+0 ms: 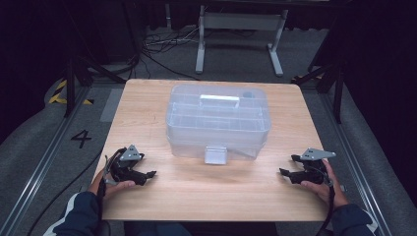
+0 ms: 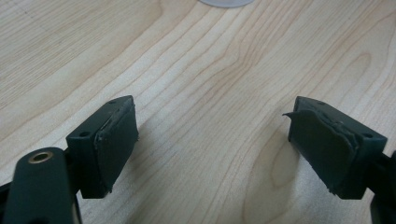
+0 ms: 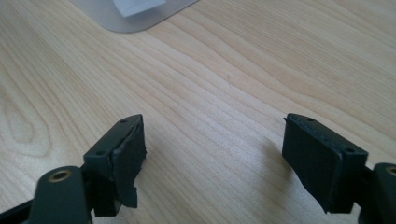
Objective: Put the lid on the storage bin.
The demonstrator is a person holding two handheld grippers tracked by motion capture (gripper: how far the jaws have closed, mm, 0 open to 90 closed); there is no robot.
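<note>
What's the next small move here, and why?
Probably bring the right hand-held gripper in toward the front latch of the clear plastic box. The box sits closed at mid-table with its latch facing the person, and both the right and the left hand-held gripper stand open with nothing between the jaws, apart from the box.

I am looking down on a light wooden table standing on grey carpet. A clear plastic storage box is sitting directly on it, centred and toward the far half, with its latch facing the near edge. Bare wood is lying open along the near side.
</note>
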